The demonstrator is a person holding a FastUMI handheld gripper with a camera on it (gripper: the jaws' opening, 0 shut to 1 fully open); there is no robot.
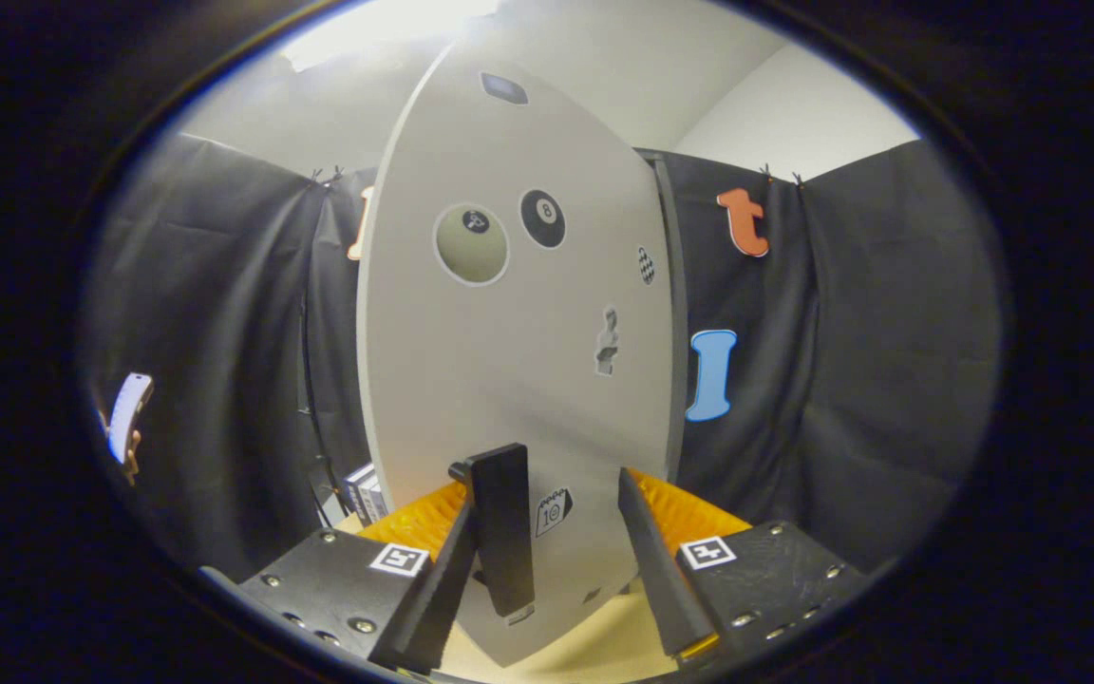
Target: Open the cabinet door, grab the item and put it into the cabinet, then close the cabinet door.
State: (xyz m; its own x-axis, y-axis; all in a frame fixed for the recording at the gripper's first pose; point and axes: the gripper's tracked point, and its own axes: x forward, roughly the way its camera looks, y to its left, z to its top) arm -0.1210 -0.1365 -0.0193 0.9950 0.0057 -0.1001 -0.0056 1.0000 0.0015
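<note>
A pale grey cabinet door (509,380) with several stickers stands upright right in front of me. A black bar handle (501,527) juts from its lower part. My gripper (545,494) is open. The handle sits between the fingers, touching or nearly touching the left finger (438,584), while the right finger (653,560) stands well apart from it. A darker edge strip (669,313) runs down the door's right side. I cannot tell whether the door is fully shut. A small boxed item (364,491) peeks out beyond the door's lower left edge.
A light wooden tabletop (594,646) lies under the fingers. Black cloth walls (224,361) close the booth on both sides. At the far left a person's hand (132,446) holds a white object (129,408).
</note>
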